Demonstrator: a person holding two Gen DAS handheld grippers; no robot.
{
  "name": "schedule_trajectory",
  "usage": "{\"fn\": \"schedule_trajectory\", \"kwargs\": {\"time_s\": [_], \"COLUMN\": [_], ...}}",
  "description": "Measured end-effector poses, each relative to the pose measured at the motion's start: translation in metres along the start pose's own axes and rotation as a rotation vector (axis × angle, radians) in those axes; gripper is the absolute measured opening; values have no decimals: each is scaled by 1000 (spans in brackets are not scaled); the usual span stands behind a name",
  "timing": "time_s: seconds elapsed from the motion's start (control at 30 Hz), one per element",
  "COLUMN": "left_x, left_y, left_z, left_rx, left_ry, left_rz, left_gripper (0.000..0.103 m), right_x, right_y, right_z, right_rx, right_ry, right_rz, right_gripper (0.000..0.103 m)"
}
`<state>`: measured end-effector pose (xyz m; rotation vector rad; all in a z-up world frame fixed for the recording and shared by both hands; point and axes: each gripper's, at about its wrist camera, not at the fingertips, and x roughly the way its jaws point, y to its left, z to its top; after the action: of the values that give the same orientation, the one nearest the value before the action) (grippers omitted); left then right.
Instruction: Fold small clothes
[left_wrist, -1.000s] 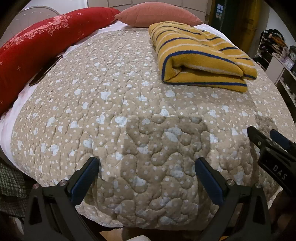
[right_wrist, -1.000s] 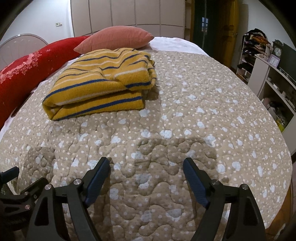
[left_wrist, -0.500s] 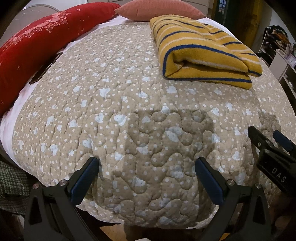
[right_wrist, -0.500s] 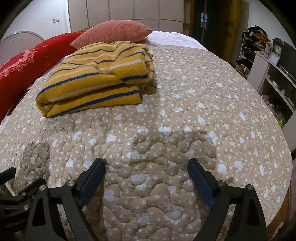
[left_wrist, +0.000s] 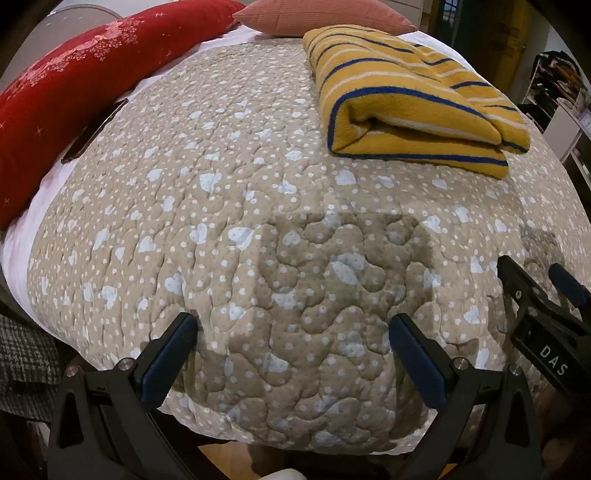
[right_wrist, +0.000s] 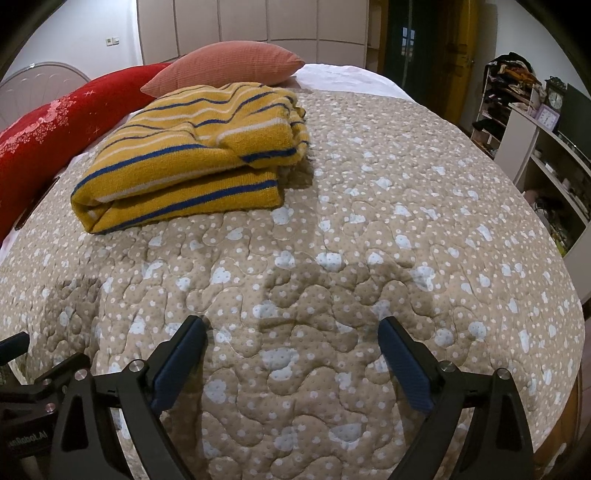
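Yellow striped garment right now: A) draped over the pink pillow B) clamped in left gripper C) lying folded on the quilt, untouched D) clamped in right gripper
C: the yellow striped garment lies folded on the quilt, while the left gripper and right gripper hover open and empty, well short of it.

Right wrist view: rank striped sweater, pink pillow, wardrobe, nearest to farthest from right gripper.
From the right gripper:
1. striped sweater, folded on the quilt, ahead left.
2. pink pillow, behind the sweater at the bed's head.
3. wardrobe, against the back wall.
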<state>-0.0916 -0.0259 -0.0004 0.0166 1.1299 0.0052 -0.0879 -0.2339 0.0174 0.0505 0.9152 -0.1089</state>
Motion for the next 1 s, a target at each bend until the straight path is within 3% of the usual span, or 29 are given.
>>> {"fn": "schedule_trajectory", "kwargs": {"time_s": [1.0], "left_x": [-3], "left_y": [-2], "left_z": [-6], "left_rx": [-26], "left_ry": [-20], "left_rz": [2], "left_gripper": [103], "right_x": [2], "right_y": [2], "right_z": [0], "right_rx": [-8], "right_ry": [19], "right_rz": [-21], "right_gripper": [100]}}
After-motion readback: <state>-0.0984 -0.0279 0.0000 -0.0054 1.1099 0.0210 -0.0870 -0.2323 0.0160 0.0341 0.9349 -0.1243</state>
